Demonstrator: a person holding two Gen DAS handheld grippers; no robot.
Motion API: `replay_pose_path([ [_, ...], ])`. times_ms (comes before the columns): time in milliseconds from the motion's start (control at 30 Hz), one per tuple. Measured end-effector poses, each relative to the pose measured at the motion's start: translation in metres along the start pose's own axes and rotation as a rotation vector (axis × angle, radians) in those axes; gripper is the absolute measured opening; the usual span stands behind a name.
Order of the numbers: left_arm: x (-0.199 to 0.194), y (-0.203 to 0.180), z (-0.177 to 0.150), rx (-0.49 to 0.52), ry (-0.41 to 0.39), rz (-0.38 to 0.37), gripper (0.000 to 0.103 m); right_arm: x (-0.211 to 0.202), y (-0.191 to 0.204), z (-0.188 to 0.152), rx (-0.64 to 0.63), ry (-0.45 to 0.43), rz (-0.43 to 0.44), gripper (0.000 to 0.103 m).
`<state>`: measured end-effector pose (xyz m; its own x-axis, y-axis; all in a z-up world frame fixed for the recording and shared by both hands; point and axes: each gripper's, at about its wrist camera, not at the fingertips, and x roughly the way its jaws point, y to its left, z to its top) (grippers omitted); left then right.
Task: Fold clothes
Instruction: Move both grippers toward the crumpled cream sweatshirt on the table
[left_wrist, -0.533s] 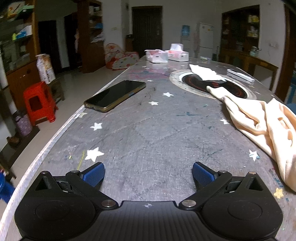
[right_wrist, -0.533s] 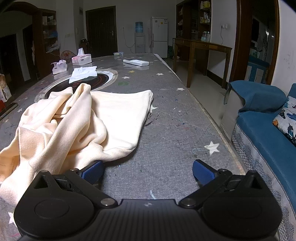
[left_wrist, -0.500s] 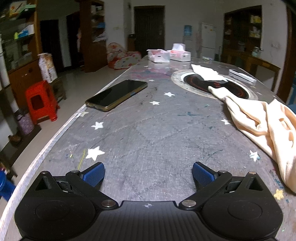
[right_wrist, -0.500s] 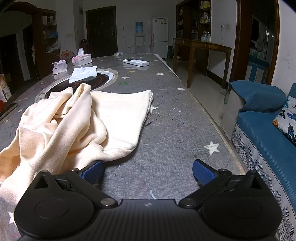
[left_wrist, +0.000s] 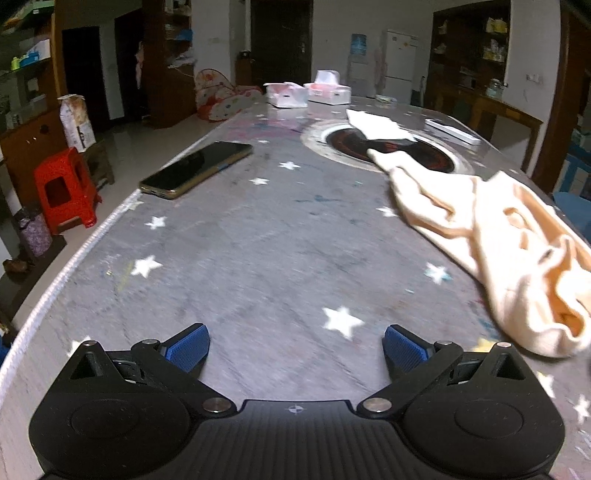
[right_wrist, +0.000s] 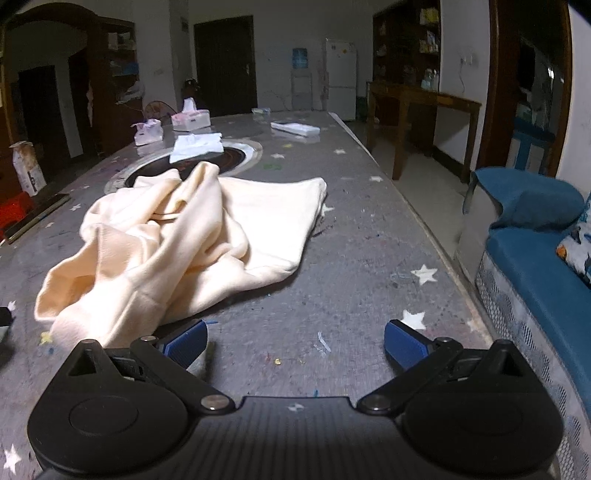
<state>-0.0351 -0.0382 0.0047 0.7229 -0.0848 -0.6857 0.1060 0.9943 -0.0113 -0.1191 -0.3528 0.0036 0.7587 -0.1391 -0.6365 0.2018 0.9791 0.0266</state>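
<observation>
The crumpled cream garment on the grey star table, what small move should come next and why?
Probably ease the right gripper forward-left onto the near edge of the crumpled cream garment. Both grippers are open and hold nothing, the left gripper faces bare grey star-patterned table, and the garment lies unfolded.

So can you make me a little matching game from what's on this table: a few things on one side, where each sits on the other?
Things:
1. cream garment
2. phone
3. tissue boxes
4. white cloth

Places:
A. far end of the table
B. by the table's left edge
C. crumpled mid-table, just ahead of the right tool
D. on the dark round inset

Pairs: 1-C, 2-B, 3-A, 4-D
</observation>
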Motion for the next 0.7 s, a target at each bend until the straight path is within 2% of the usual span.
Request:
replay_pose_path([
  [300, -0.019, -0.036, 0.0, 0.008, 0.008, -0.038, 0.103, -0.019, 0.006, -0.009, -0.036, -0.034, 0.083, 0.103],
  [700, -0.036, -0.059, -0.001, 0.05, -0.004, -0.076, 0.103, -0.038, 0.012, -0.014, -0.043, -0.051, 0.11, 0.103],
])
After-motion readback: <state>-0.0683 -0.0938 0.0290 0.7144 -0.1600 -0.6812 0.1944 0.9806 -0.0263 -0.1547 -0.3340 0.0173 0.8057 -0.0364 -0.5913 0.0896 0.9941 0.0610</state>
